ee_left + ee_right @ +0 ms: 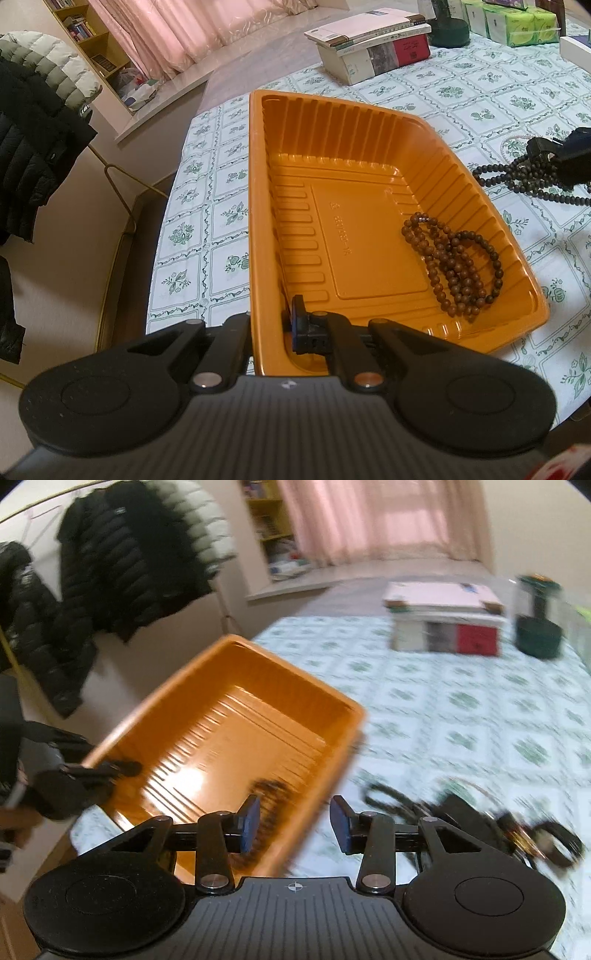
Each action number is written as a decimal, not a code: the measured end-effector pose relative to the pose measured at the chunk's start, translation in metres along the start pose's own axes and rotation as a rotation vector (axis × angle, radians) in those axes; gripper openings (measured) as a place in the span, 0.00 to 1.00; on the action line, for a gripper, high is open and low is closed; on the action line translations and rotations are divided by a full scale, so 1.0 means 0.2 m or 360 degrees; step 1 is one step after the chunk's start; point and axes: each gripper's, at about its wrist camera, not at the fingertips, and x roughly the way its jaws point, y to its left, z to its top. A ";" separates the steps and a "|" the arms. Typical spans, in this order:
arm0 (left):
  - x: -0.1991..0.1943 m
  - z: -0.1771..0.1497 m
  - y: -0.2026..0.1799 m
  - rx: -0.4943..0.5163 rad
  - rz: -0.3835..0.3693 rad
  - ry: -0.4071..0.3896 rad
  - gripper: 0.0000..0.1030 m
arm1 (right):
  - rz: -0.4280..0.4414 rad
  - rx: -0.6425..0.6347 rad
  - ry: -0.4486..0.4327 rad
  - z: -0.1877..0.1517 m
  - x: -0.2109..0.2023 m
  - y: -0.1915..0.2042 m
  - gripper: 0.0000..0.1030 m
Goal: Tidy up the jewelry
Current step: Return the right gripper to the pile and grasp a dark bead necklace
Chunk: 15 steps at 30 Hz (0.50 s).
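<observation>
One ribbed orange plastic tray (332,147) w/ round wooden beads (454,266).

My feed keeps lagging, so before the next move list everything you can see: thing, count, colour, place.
Ribbed plastic tray: one, orange, on the table's near-left part.
Wooden bead strand: one coil, brown, inside the tray's right end.
Darker bead strands: count unclear, black-brown, on the cloth right of the tray.
Floral tablecloth: one, white and green, covering the table.
Stacked books: a few, pale and red, far side.
Padded jackets: two or more, black and grey-white, hanging at left.
Left gripper: black, shut on the tray's near rim.
Right gripper: black with blue pads, open, nothing between.
</observation>
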 end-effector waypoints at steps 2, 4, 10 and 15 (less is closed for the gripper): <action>0.00 0.00 0.00 0.0002 0.0001 0.0000 0.04 | -0.0089 0.0021 0.0000 -0.05 -0.04 -0.06 0.41; 0.00 0.00 0.00 0.0006 0.0003 0.0000 0.04 | -0.0180 0.0043 -0.0002 -0.11 -0.07 -0.13 0.41; 0.01 0.01 0.01 0.0012 0.0005 0.0003 0.04 | -0.0478 0.0082 0.0036 -0.28 -0.14 -0.30 0.41; 0.01 0.01 0.01 0.0019 0.0009 0.0005 0.04 | -0.0633 0.0183 0.0056 -0.38 -0.18 -0.44 0.41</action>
